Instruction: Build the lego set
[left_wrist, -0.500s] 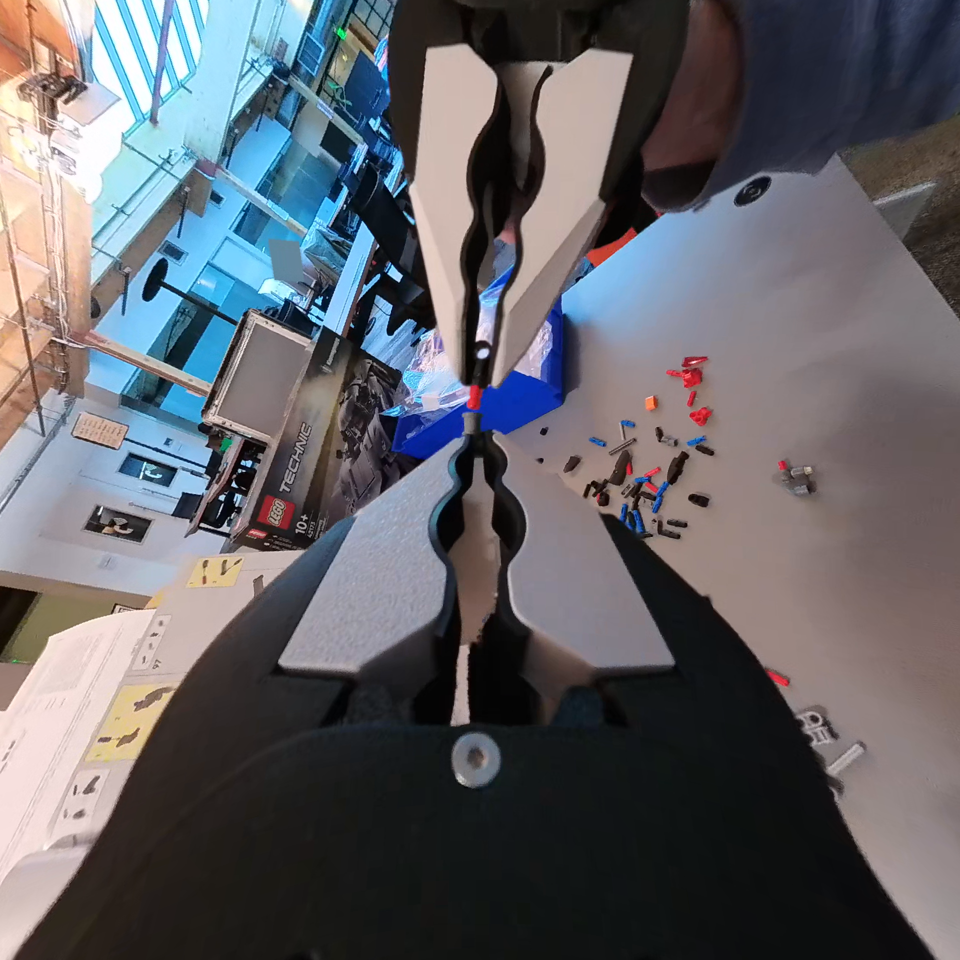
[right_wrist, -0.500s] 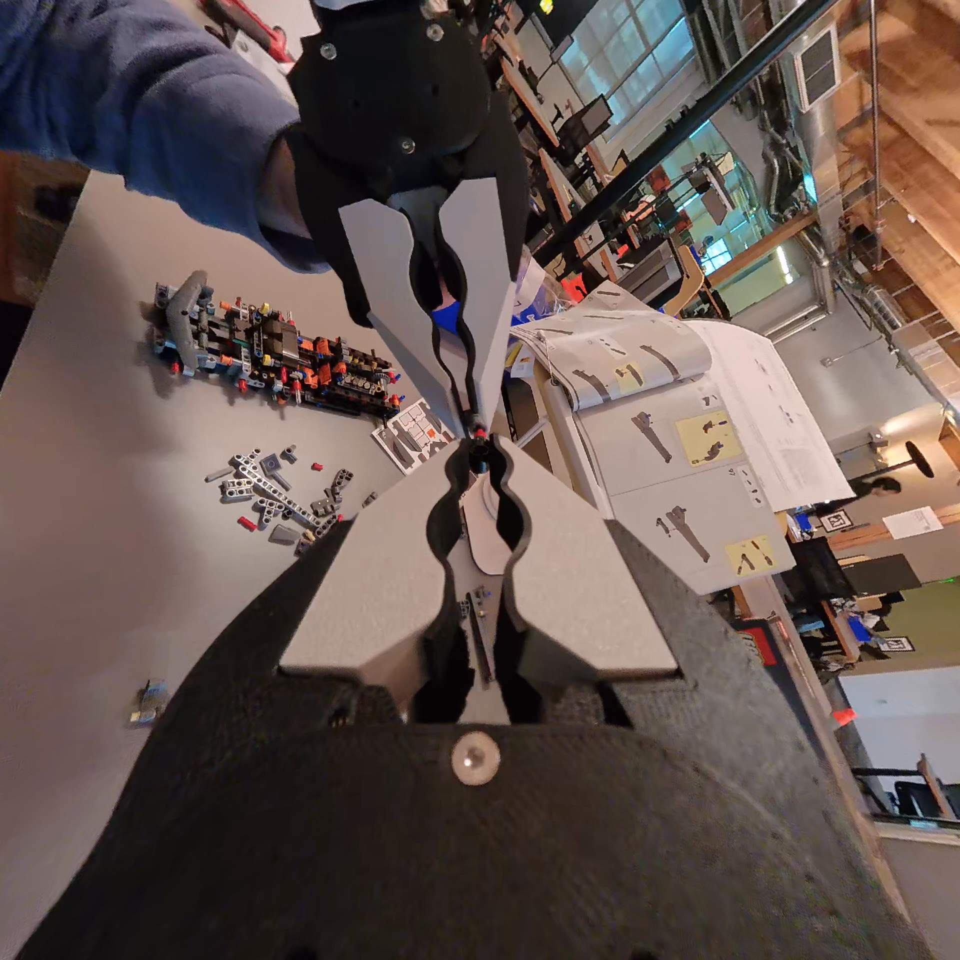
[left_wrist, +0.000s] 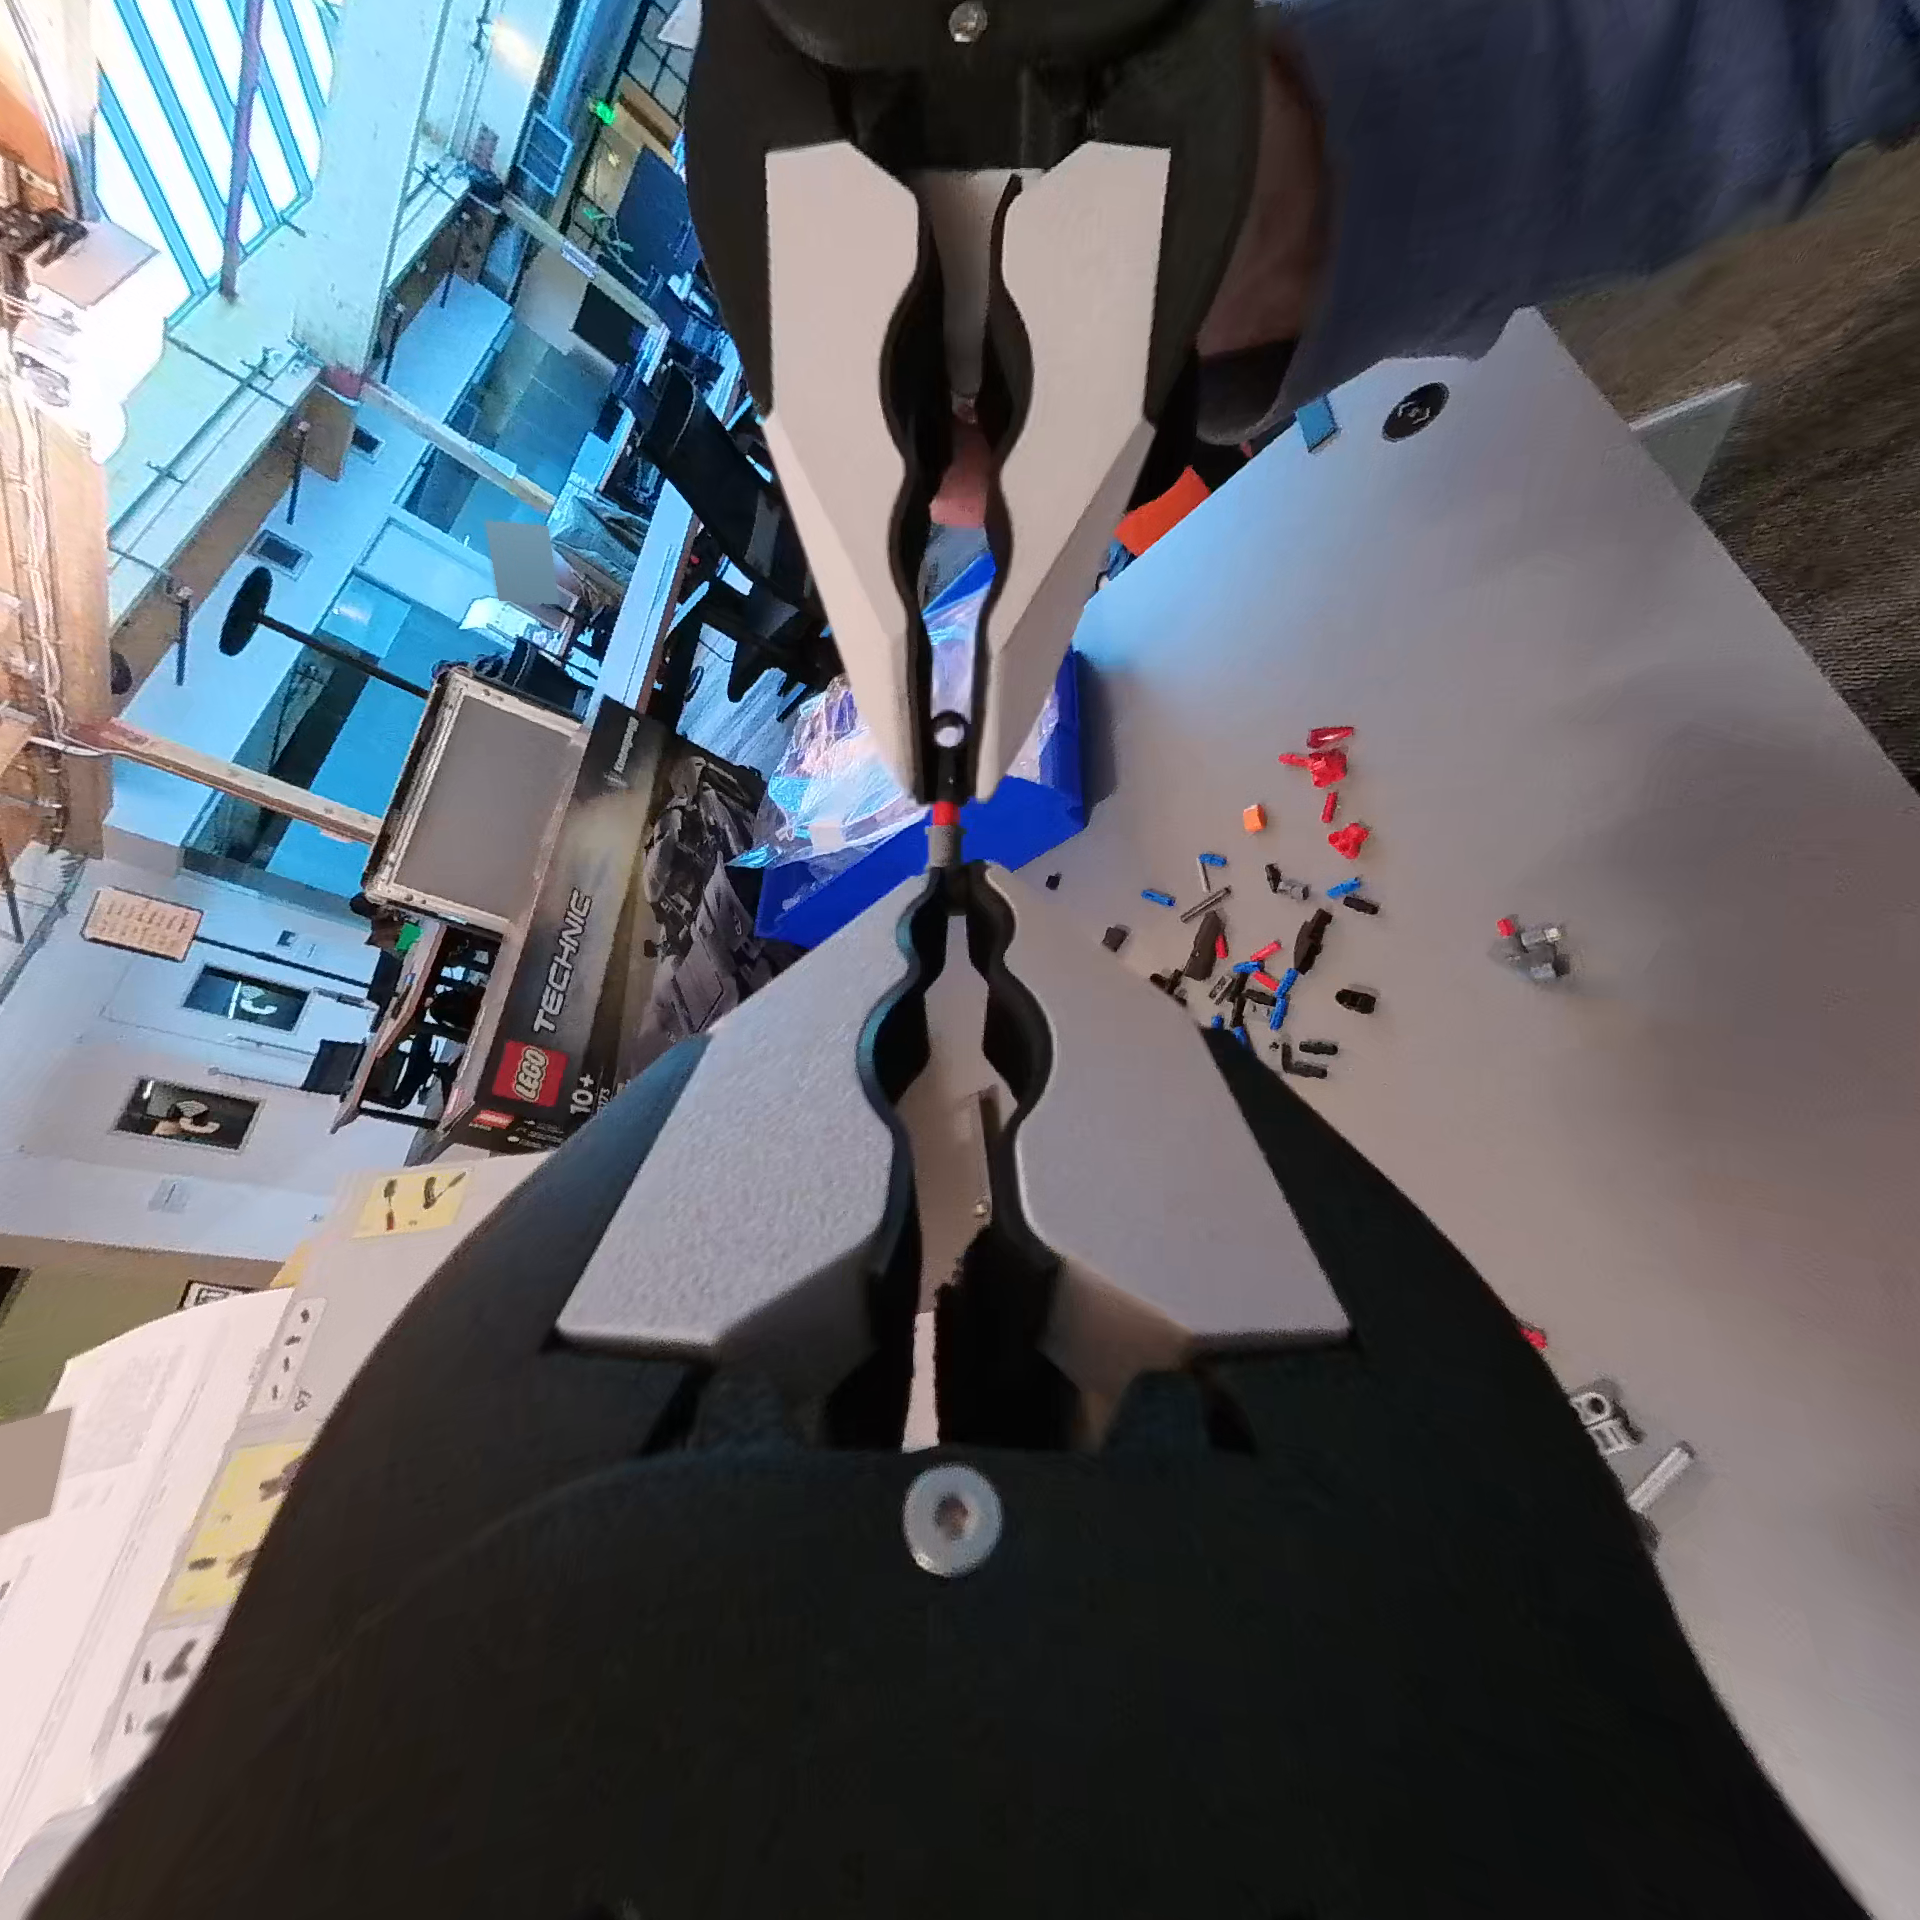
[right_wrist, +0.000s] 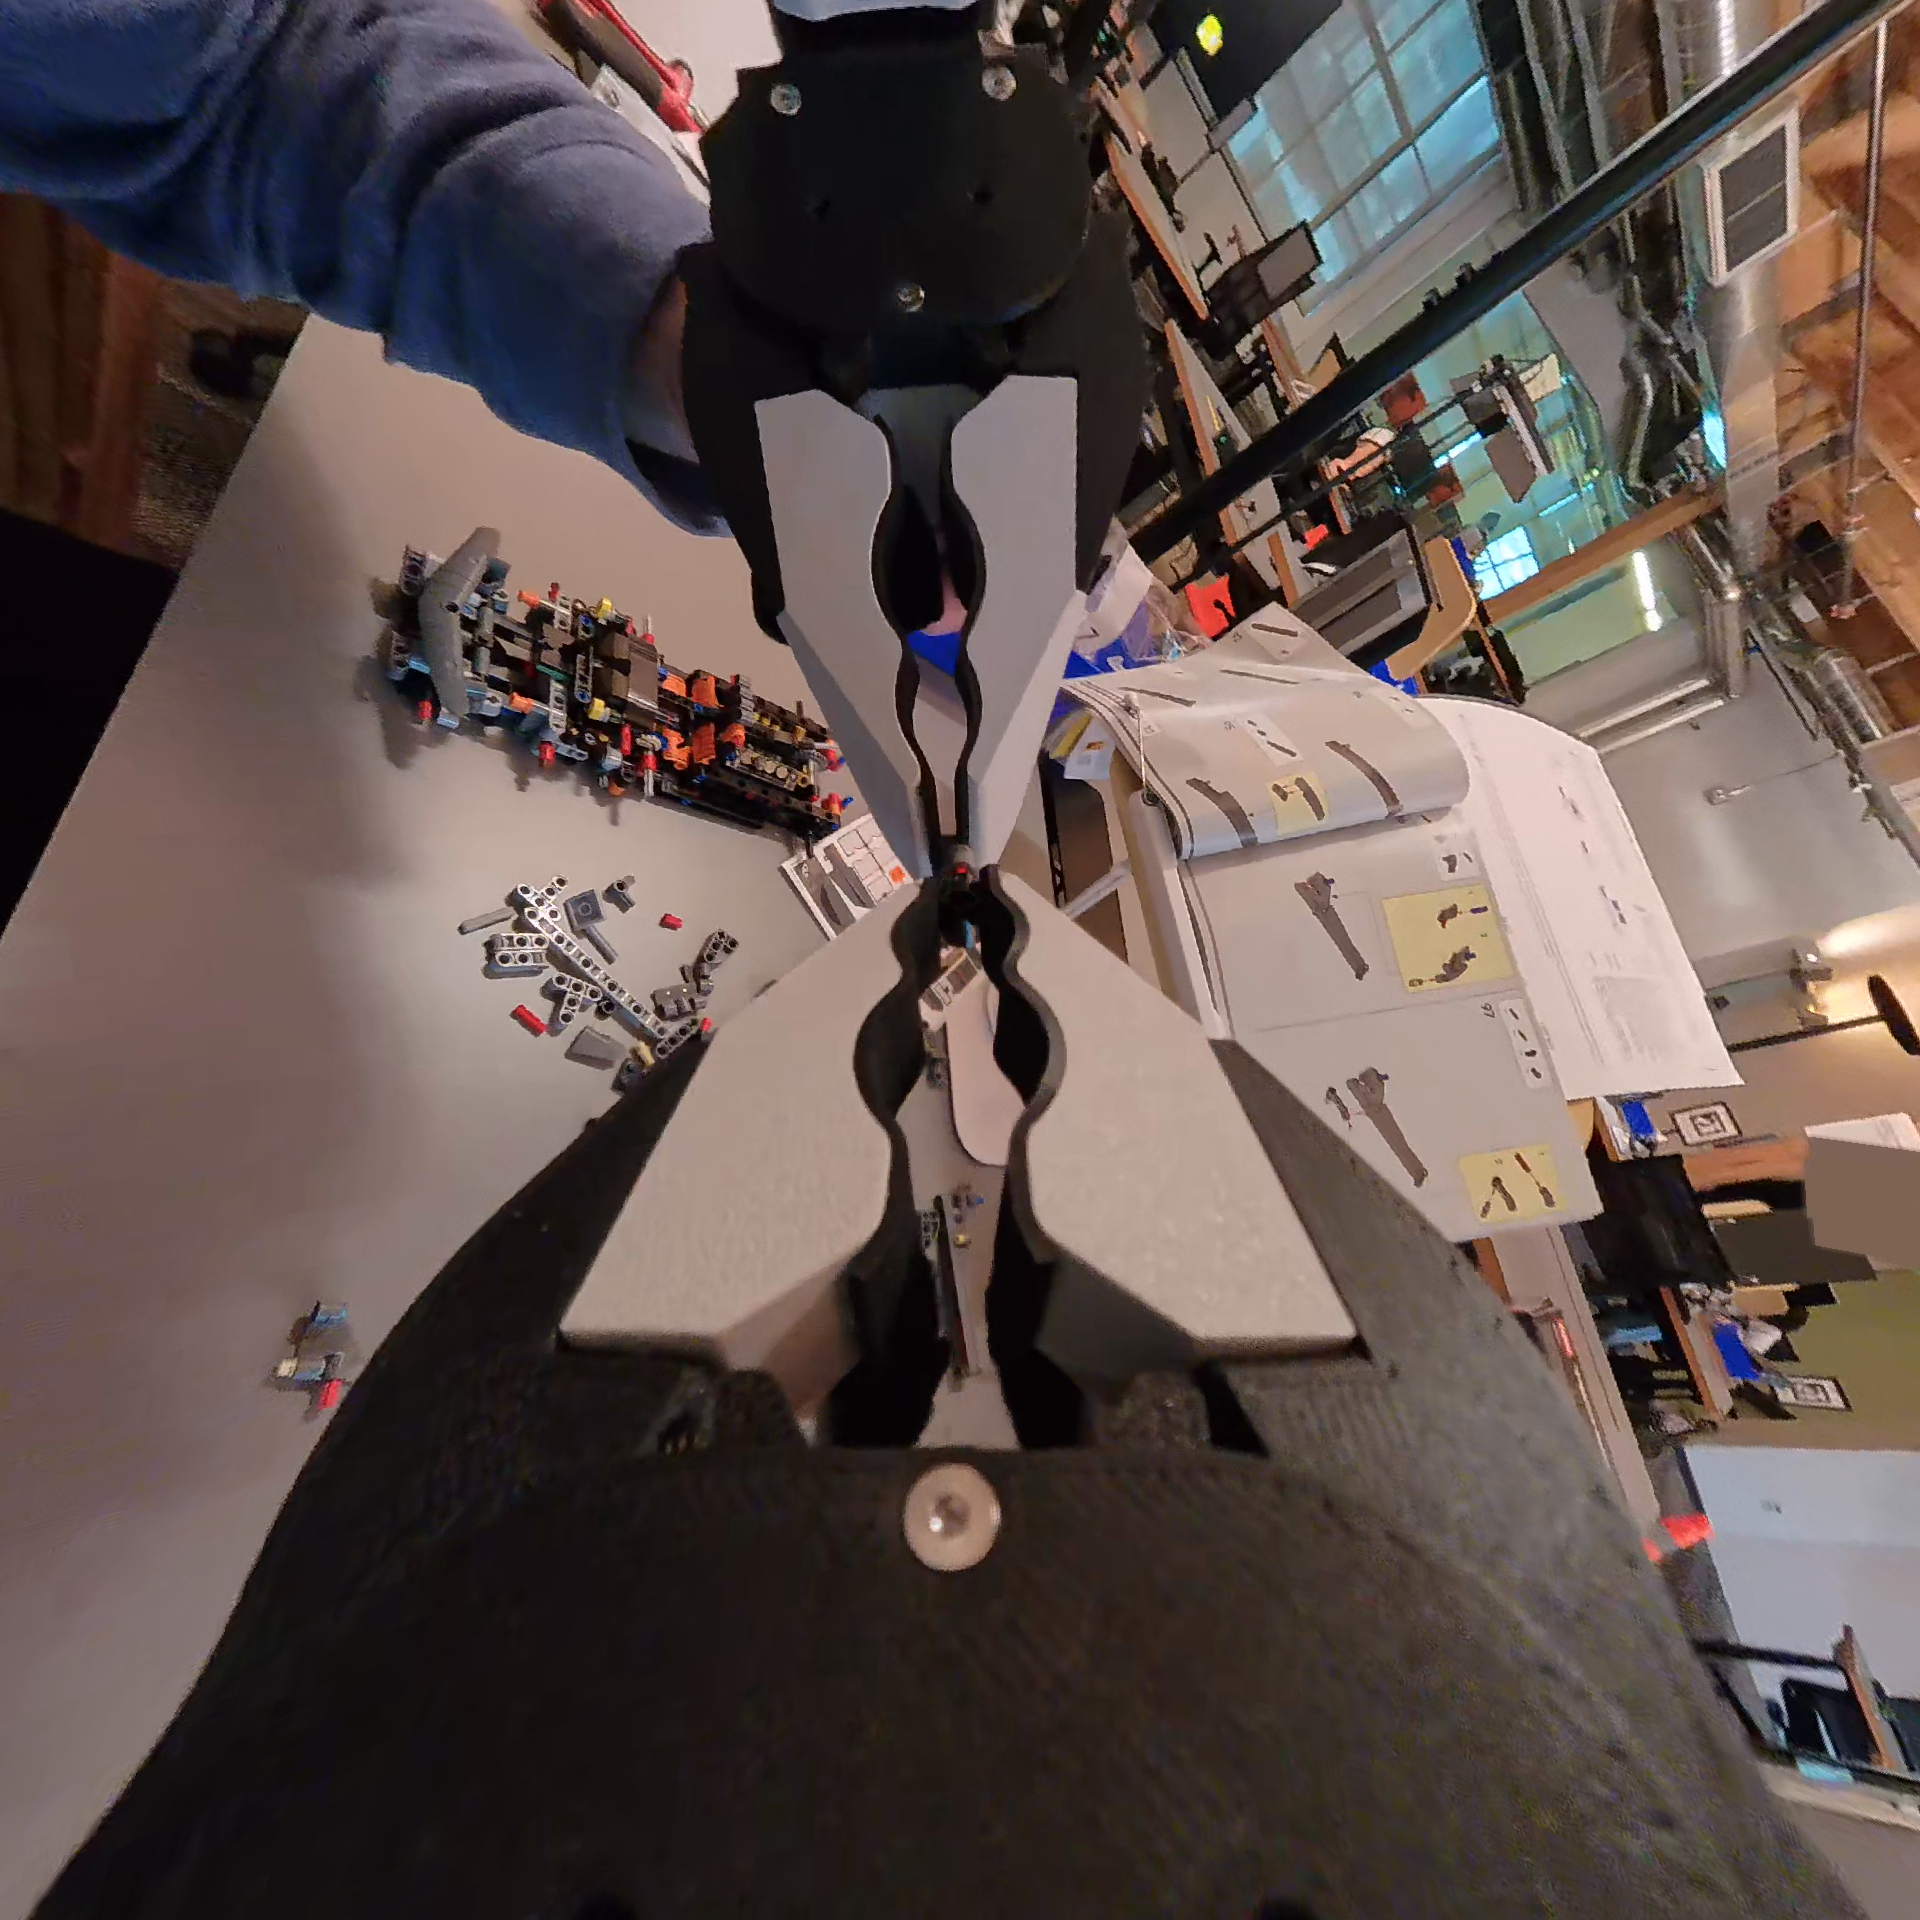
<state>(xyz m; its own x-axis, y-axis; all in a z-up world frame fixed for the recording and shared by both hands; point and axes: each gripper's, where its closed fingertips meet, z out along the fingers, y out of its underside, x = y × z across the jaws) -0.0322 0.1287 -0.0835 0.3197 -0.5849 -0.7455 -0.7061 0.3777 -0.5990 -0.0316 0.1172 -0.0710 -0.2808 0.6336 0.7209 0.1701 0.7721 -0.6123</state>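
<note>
**Tip to tip above the table: two small pieces being joined**

Over on the left in the left wrist view, the set's box (left_wrist: 582, 935) stands at the table's far side, with the blue bin (left_wrist: 883, 873) beside it. Centre frame, the left gripper (left_wrist: 951, 899) is pinched closed on a small grey pin (left_wrist: 943, 844), and straight ahead the right gripper (left_wrist: 948, 774) comes in nose to nose, its tips clamped on a small black piece (left_wrist: 948, 743) with a hole in it. A red collar sits between the two pieces, and they look to be touching. Further right, the loose pile of blue, red and black pins (left_wrist: 1262, 966) lies scattered on the grey table (left_wrist: 1558, 727).

In the right wrist view, the half-built model (right_wrist: 613, 707) lies far left on the table, grey beams (right_wrist: 592, 966) nearer, and the open instruction booklet (right_wrist: 1351, 935) props up on the right. In the middle, both grippers meet again, held up off the table.

My read: this is a mid-air sub-assembly, pin going into the black connector. How deep it has seated, I cannot tell. The next move calls for a straight push along the shared line, both grips held firm, no twisting, or the pin may slip out sideways.
</note>
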